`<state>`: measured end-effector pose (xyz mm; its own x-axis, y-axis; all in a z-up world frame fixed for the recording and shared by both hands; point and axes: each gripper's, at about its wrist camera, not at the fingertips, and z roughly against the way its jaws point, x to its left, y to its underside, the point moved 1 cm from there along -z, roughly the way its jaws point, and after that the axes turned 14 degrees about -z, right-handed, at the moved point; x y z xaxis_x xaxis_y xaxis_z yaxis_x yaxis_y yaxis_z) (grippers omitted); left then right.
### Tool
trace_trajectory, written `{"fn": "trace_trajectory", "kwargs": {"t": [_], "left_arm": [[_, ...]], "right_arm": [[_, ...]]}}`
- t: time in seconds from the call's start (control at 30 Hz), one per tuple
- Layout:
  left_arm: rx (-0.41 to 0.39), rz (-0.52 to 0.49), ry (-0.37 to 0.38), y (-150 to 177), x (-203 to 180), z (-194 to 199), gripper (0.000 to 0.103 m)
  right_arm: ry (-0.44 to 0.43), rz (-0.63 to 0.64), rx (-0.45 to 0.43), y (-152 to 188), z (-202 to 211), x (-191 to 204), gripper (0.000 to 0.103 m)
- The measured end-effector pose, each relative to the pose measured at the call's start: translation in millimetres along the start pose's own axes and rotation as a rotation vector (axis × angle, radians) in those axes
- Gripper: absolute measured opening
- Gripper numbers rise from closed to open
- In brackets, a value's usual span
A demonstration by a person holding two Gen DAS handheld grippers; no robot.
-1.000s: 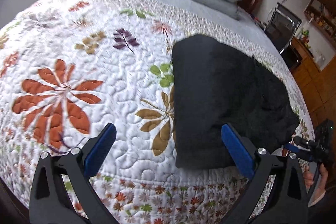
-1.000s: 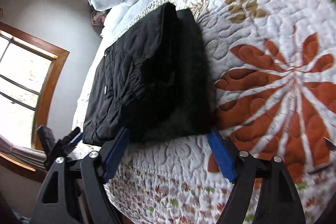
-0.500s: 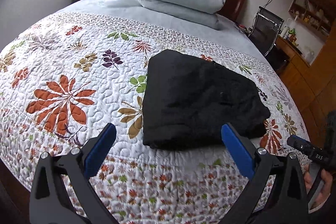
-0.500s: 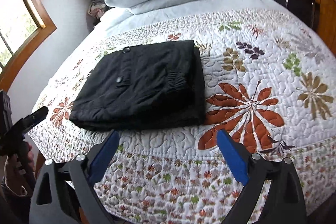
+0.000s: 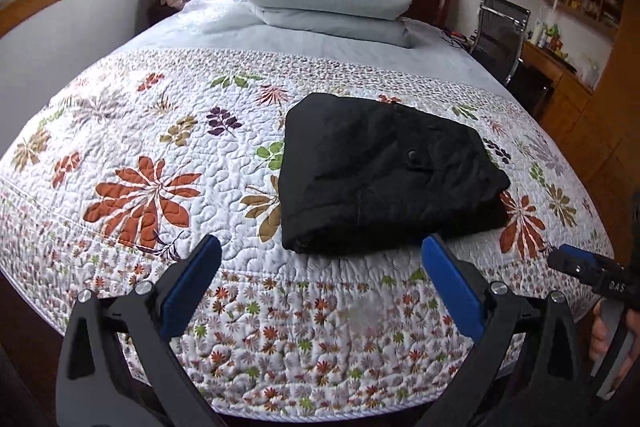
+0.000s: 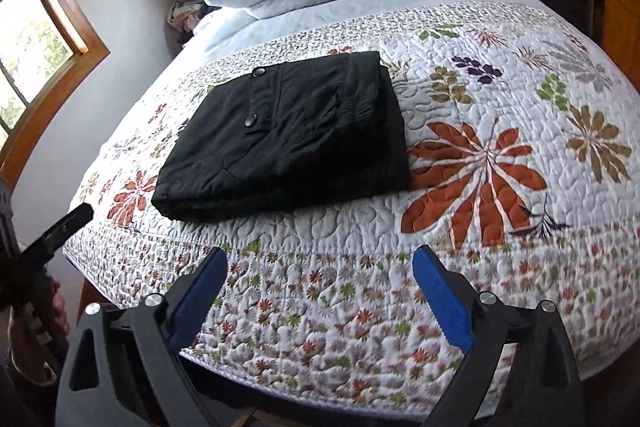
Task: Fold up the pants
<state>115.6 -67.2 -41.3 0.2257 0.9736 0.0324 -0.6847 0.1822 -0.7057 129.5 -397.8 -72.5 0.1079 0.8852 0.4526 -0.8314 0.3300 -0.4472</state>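
Both grippers, left gripper [image 5: 320,283] and right gripper [image 6: 320,283], hung spread and empty, pants [image 5: 384,175] folded just ahead between them.

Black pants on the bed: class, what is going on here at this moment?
A person holds a hand-held gripper in each hand at the foot of a bed. The black pants lie folded into a compact bundle on the floral quilt, with nothing touching them. The left hand-held gripper and the right hand-held gripper both stand wide open and empty, short of the bundle. The fold looks finished.
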Motion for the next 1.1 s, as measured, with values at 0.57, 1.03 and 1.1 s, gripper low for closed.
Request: {"fn": "trace_trajectory", "kwargs": {"t": [0.57,1.03,1.1], "left_arm": [[-0.022,-0.06,0.01,-3,-23,66,0.1],[-0.019,-0.059,0.008,10,-28,80,0.1],[-0.017,-0.069,0.008,11,-31,81,0.1]], "right_arm": [[0.029,0.086,-0.094,25,54,51,0.096],[0.042,0.091,-0.098,45,63,59,0.096],[0.045,0.094,-0.1,45,65,61,0.096]]}}
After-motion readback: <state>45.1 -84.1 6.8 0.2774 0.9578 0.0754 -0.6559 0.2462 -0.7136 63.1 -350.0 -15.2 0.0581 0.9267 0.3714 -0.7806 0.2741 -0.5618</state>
